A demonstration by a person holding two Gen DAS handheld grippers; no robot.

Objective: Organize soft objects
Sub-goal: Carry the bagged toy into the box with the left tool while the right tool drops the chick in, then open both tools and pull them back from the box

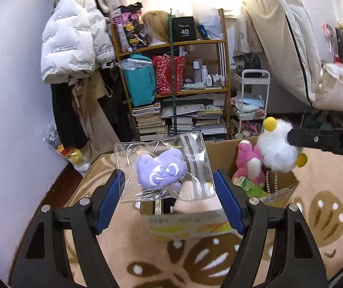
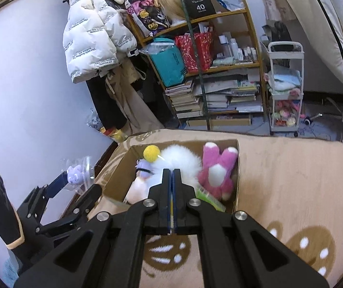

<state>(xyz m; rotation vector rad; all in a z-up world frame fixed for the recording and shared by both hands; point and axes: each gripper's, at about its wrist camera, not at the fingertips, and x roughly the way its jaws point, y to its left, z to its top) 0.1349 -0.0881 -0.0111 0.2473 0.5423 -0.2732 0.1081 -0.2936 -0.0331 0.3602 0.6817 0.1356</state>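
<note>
Box [image 2: 236, 168] lies just ahead of and below both sets of fingers. Our left gripper [image 1: 169, 187], half open, clamps the bagged purple toy [image 1: 161, 170] crosswise; our right gripper [image 2: 172, 180], closed tight, pinches the white fluffy toy [image 2: 178, 163] directly over it, nearer.

Lilac plush [image 1: 161, 171] with white eyes in clear pouch [image 1: 196, 165], white fluffy toy [image 1: 277, 146] with yellow pompoms, pink-and-white bear [image 2: 217, 175], brown box [image 2: 116, 180], beige blanket [image 2: 291, 180] with brown dotted motifs, blue-padded black grippers [image 1: 169, 187].
</note>
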